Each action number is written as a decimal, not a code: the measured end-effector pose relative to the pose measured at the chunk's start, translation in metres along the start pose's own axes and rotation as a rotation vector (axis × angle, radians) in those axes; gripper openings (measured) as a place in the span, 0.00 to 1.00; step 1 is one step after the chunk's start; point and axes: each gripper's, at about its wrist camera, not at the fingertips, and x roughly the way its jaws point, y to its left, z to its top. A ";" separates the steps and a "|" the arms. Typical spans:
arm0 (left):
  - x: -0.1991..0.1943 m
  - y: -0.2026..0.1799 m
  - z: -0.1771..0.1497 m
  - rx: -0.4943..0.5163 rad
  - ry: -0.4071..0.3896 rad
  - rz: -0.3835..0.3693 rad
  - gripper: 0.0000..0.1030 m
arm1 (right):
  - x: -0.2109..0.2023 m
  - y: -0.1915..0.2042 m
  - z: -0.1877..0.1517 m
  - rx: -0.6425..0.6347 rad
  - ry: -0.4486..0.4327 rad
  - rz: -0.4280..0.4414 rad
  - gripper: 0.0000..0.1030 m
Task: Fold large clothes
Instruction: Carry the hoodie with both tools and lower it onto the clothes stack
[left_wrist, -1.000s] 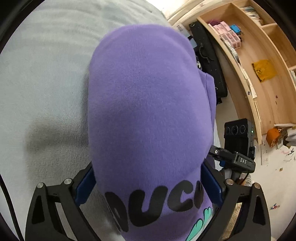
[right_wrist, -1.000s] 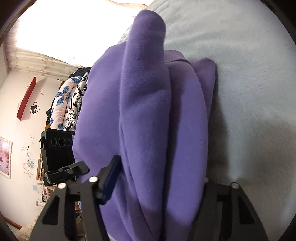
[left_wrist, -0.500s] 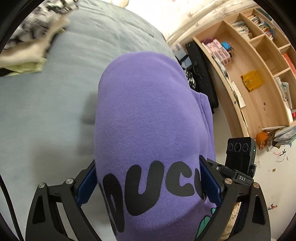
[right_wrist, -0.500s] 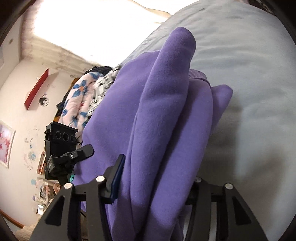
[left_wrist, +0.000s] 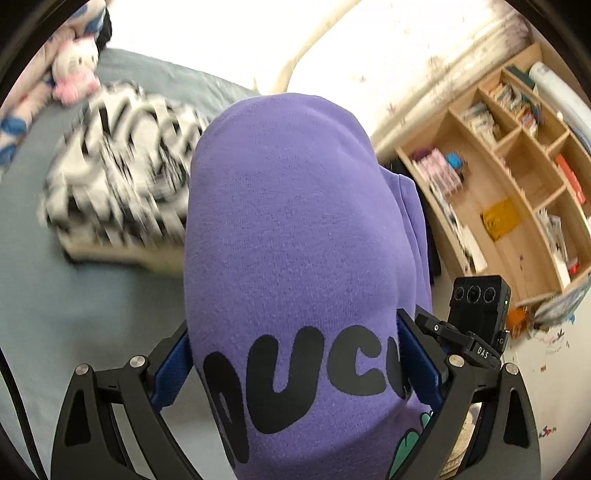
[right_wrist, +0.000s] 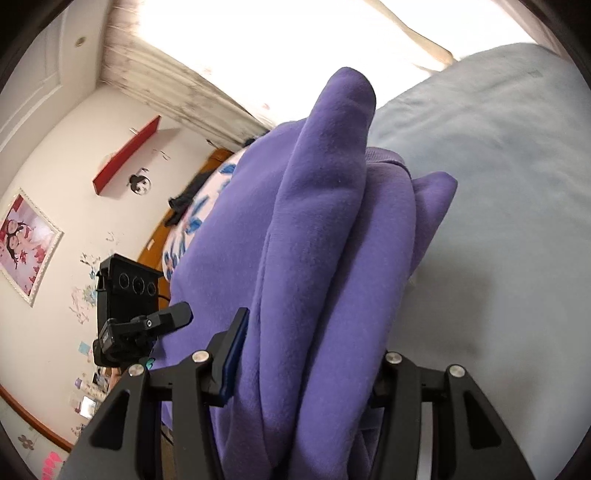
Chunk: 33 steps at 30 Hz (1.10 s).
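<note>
one purple sweatshirt, lengthwise between fingers

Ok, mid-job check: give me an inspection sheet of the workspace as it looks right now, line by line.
Surface: grey bed cover, bare under the lifted garment.
Job's things: purple sweatshirt, bundled in thick folds, black lettering facing the left camera.
Clutter: black-and-white patterned garment, blurred; pink plush toy; floral fabric behind the sweatshirt.
Grippers: left gripper and right gripper each clamp the sweatshirt between their fingers.
Cables: thin black cable at the left camera's edge.
Surroundings: wooden bookshelf, bright window, framed picture, red wall shelf.
</note>
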 end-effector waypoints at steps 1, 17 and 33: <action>-0.005 0.008 0.019 0.008 -0.011 0.001 0.94 | 0.015 0.005 0.015 -0.003 -0.011 0.008 0.48; 0.106 0.204 0.220 0.017 -0.010 0.220 0.99 | 0.271 -0.103 0.133 0.143 0.015 -0.040 0.51; 0.104 0.212 0.192 -0.029 -0.121 0.172 0.99 | 0.253 -0.099 0.116 0.070 0.070 -0.166 0.68</action>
